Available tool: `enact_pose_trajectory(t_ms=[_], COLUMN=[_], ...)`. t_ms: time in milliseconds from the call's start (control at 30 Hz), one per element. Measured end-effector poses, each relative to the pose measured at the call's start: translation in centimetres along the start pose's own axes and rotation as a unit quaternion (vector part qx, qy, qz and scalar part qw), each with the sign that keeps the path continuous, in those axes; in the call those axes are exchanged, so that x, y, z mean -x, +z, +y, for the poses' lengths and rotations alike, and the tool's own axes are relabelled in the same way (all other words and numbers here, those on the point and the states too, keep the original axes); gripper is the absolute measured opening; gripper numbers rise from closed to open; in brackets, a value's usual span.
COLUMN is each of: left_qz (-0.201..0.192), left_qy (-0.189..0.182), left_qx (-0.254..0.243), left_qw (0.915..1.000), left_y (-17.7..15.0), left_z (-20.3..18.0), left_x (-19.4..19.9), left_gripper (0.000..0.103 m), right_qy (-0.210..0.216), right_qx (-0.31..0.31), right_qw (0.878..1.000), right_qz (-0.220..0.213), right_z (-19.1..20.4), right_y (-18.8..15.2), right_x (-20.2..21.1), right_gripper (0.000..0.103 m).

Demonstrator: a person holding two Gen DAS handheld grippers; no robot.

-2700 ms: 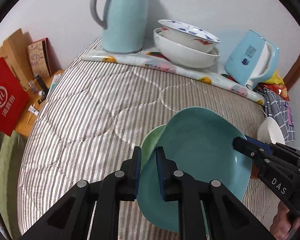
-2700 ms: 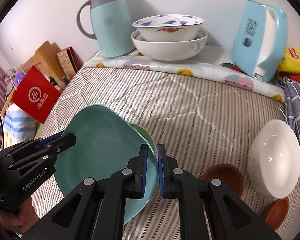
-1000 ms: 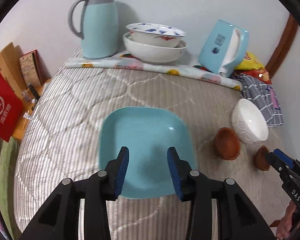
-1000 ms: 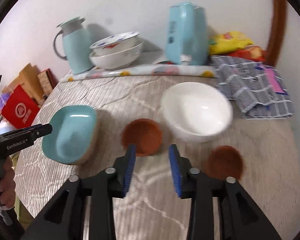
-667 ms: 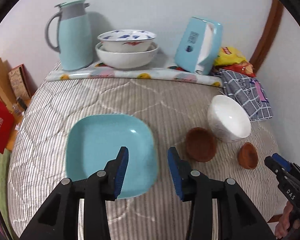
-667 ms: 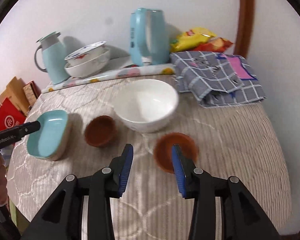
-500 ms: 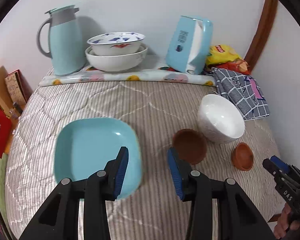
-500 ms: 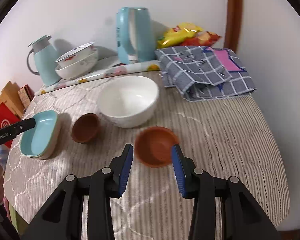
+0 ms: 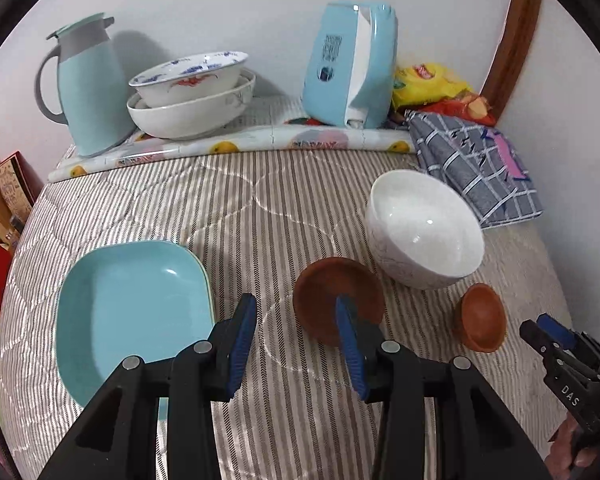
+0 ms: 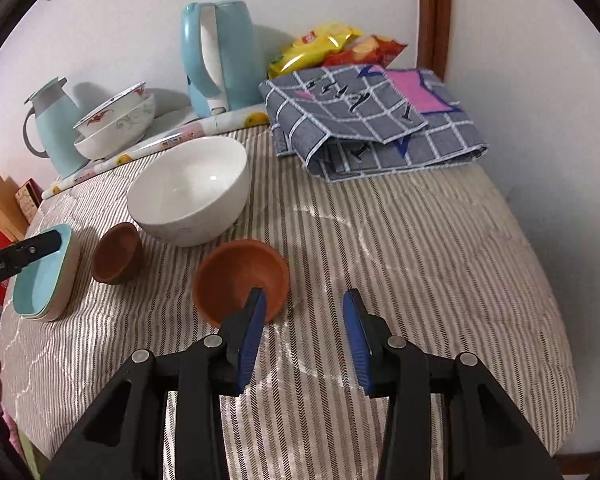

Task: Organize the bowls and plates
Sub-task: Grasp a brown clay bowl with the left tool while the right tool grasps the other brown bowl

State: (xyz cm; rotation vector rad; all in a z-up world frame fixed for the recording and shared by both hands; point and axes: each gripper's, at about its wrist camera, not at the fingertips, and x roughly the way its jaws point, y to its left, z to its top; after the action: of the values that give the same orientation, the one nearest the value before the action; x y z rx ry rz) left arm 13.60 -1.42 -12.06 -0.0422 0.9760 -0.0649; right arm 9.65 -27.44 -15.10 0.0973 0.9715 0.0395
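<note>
1. Currently, open striped bedding (image 10: 400,240) is being left bare to the right of the right gripper (image 10: 304,312), as far as the rounded front-right edge; its jaws are being held apart with nothing between them, the left pad (image 10: 252,320) overlapping the near rim of a brown clay bowl (image 10: 240,276).
2. The left gripper (image 9: 296,328) is likewise being held parted and empty over the bare strip between the teal square plate (image 9: 132,308) and a second brown clay bowl (image 9: 336,300), whose near rim is being overlapped by the right pad (image 9: 350,344).
3. The teal square plate is being seen stacked on a paler plate near the front-left edge.
4. The white bowl (image 10: 188,192) is being shown mid-surface, just behind both clay bowls, tilted on the soft quilt.
5. Along the wall, two patterned bowls (image 9: 192,92) are being kept nested on a rolled fruit-print mat (image 9: 240,144), between a teal jug (image 9: 88,84) and a blue kettle (image 9: 352,64).
6. A folded checked cloth (image 10: 372,120) and snack bags (image 10: 332,48) are being seen filling the back-right corner by brown wooden trim.
7. Glossy ceramic, matte clay and quilted herringbone fabric are being shown.
</note>
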Motion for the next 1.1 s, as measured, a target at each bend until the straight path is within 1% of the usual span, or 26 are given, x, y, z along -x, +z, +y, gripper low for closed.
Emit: enact_pose_trajectory(t_ms=[100,300,533,800,867,933,1000,1067,1100], left_qz=[0.018,0.03,0.046,0.06,0.063,0.057,0.052,0.051,0.049], left_qy=[-0.004,0.006,0.015,0.0,-0.006,-0.006,-0.006,-0.007,-0.007], left_qx=[0.0,-0.002,0.015,0.029,0.036,0.039,0.042,0.043,0.041], left_qw=[0.9998,0.9995,0.9987,0.9978,0.9974,0.9976,0.9978,0.9978,0.9979], left_y=[0.2,0.6,0.9,0.6,0.5,0.4,0.5,0.7,0.7], left_z=[-0.2,-0.4,0.1,0.2,0.4,0.4,0.5,0.5,0.5], left_x=[-1.4,-3.7,-5.8,-7.7,-7.9,-7.8,-7.8,-7.8,-7.8], left_gripper=[0.039,0.039,0.039,0.039,0.039,0.039,0.038,0.038,0.036], right_qy=[-0.008,0.019,0.027,0.042,0.043,0.043,0.045,0.049,0.049], right_qx=[0.006,-0.008,-0.003,-0.011,-0.008,0.001,0.005,0.005,0.002], right_qw=[1.0,1.0,0.999,0.998,0.998,0.998,0.998,0.998,0.998], right_qz=[0.008,0.016,0.027,0.043,0.042,0.041,0.04,0.039,0.038], right_z=[0.0,-0.4,-0.1,-0.1,0.1,0.4,0.7,0.8,0.9], right_y=[0.2,0.8,1.2,0.9,0.9,0.9,1.0,1.1,1.1], right_x=[-1.1,-2.6,-4.4,-6.1,-6.2,-6.3,-6.3,-6.4,-6.5], right_gripper=[0.04,0.04,0.04,0.04,0.033,0.026,0.022,0.015,0.015])
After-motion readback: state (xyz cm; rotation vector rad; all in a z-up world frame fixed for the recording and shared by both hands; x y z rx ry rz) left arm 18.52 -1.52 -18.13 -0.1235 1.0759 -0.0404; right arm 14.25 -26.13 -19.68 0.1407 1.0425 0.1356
